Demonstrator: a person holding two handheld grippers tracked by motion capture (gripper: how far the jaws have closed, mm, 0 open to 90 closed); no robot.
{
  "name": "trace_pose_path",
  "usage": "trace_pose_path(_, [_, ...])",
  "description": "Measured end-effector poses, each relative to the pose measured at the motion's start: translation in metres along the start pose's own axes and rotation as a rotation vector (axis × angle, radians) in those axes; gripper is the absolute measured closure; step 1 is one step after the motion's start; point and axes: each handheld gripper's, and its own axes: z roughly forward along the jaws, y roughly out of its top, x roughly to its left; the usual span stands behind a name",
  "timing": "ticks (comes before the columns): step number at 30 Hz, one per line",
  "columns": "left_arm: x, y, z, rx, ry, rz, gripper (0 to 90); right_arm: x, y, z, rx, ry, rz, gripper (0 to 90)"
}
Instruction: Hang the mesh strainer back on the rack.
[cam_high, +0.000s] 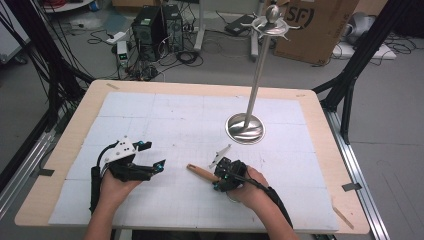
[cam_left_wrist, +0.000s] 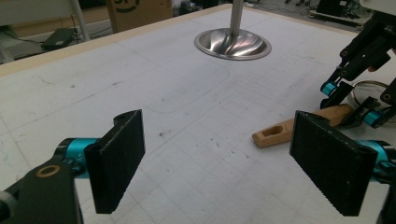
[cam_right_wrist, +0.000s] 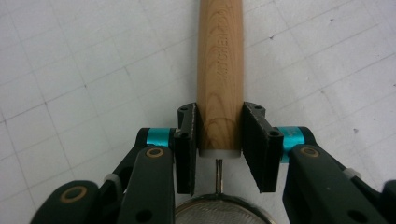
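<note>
On the left of the high view, the left tongs (cam_high: 148, 157) rest low over the white surface (cam_high: 165, 115), jaws spread wide with nothing between them; in the left gripper view the two black pads frame bare gridded mat.

Toward the middle lies the wooden handle (cam_high: 202, 173) of a small mesh strainer (cam_right_wrist: 223, 213), its free end pointing to about 9 o'clock. The right tongs (cam_high: 226, 176) sit closed across the handle's inner end, just where the wood meets the white collar and thin wire leading to the sieve rim; the right gripper view shows both pads pressed flat on the wood.

At about 1 o'clock from the strainer, well apart, stands a steel hanging stand (cam_high: 245, 127) with hooks at its top.

The strainer looks light and stiff, the round handle somewhat smooth. The wood is the sound place to grip; the mesh and wire would likely bend.
</note>
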Motion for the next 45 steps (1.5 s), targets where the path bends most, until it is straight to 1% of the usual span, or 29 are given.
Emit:
trace_pose_path(1, [0.000,0.000,0.000,0.000,0.000,0.000,18.7,0.000,0.000,0.000,-0.003,-0.006,-0.002,67.5])
trace_pose_path(4, [0.000,0.000,0.000,-0.001,0.001,-0.001,18.7,0.001,-0.001,-0.001,0.001,-0.001,0.011,68.2])
trace_pose_path(7, [0.000,0.000,-0.001,-0.003,0.004,-0.003,18.7,0.002,-0.001,-0.001,-0.008,-0.014,-0.009,68.5])
trace_pose_path(8, [0.001,0.000,-0.001,-0.003,0.005,-0.002,18.7,0.002,-0.002,-0.001,-0.013,-0.017,-0.014,68.5])
trace_pose_path(12, [0.001,0.000,-0.001,-0.002,0.007,-0.005,18.7,0.001,-0.005,-0.001,-0.038,-0.008,-0.012,68.5])
trace_pose_path(13, [0.001,0.000,-0.001,-0.003,0.007,-0.005,18.7,0.001,-0.005,-0.002,-0.040,-0.006,-0.004,68.5])
trace_pose_path(17, [0.001,0.000,-0.002,-0.003,0.009,-0.004,18.7,0.000,-0.005,-0.004,-0.066,-0.013,-0.010,68.5])
trace_pose_path(19, [0.002,0.000,-0.002,-0.006,0.006,-0.003,18.7,-0.001,-0.005,-0.006,-0.081,-0.015,-0.005,68.5])
trace_pose_path(21, [0.002,0.000,-0.002,-0.005,0.008,-0.004,18.7,-0.002,-0.005,-0.009,-0.105,-0.013,0.005,68.5])
trace_pose_path(22, [0.002,0.000,-0.003,-0.005,0.007,-0.002,18.7,-0.003,-0.006,-0.010,-0.114,-0.014,0.001,68.5])
trace_pose_path(25, [0.002,0.000,-0.003,-0.010,0.008,-0.004,18.7,-0.005,-0.008,-0.016,-0.150,-0.009,0.025,68.5])
trace_pose_path(26, [0.002,0.000,-0.003,-0.009,0.008,-0.004,18.7,-0.007,-0.008,-0.017,-0.160,-0.011,0.020,68.5])
trace_pose_path(28, [0.001,0.000,-0.003,-0.009,0.008,-0.005,18.7,-0.009,-0.010,-0.021,-0.179,-0.014,0.029,68.5])
trace_pose_path(29, [0.002,0.000,-0.003,-0.008,0.009,-0.004,18.7,-0.009,-0.011,-0.024,-0.186,-0.013,0.047,68.5])
trace_pose_path(30, [0.002,0.000,-0.003,-0.007,0.008,-0.002,18.7,-0.011,-0.012,-0.026,-0.201,-0.016,0.043,68.5])
trace_pose_path(33, [0.002,0.000,-0.003,-0.006,0.005,-0.001,18.7,-0.014,-0.015,-0.032,-0.232,-0.018,0.065,68.5])
trace_pose_path(37, [0.002,0.000,-0.002,-0.004,0.005,-0.002,18.7,-0.019,-0.020,-0.041,-0.290,-0.019,0.091,68.5])
trace_pose_path(39, [0.001,0.000,-0.002,-0.006,0.005,-0.002,18.7,-0.022,-0.022,-0.046,-0.315,-0.020,0.096,68.5])
trace_pose_path(43, [0.001,0.000,-0.002,-0.007,0.002,-0.004,18.7,-0.026,-0.026,-0.053,-0.354,-0.034,0.108,68.5])
trace_pose_path(45, [0.001,0.000,-0.002,-0.013,0.001,-0.008,18.7,-0.027,-0.027,-0.056,-0.363,-0.036,0.115,68.5])
